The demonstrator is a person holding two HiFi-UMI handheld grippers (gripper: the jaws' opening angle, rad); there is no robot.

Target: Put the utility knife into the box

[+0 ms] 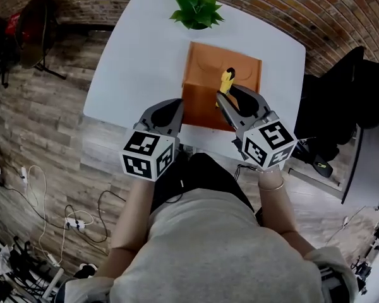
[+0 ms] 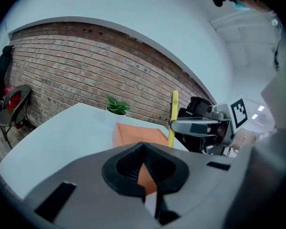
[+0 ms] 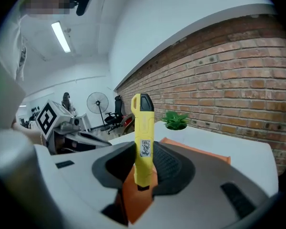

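Observation:
A yellow utility knife (image 1: 226, 81) with a black tip stands upright between the jaws of my right gripper (image 1: 225, 98), which is shut on it just above the near edge of the orange box (image 1: 208, 68). In the right gripper view the knife (image 3: 143, 142) rises straight up from the dark pads, with the box (image 3: 195, 149) beyond. My left gripper (image 1: 172, 111) hovers at the box's near left corner with its jaws together and nothing in them. In the left gripper view its pads (image 2: 128, 163) meet at the tip, and the knife (image 2: 173, 118) shows to the right.
The box sits on a white table (image 1: 139, 62) with a potted plant (image 1: 197, 10) behind it. A brick wall runs along the far side. A chair (image 1: 35, 30) stands on the left, dark chairs (image 1: 347, 100) on the right, and cables (image 1: 69, 219) lie on the wooden floor.

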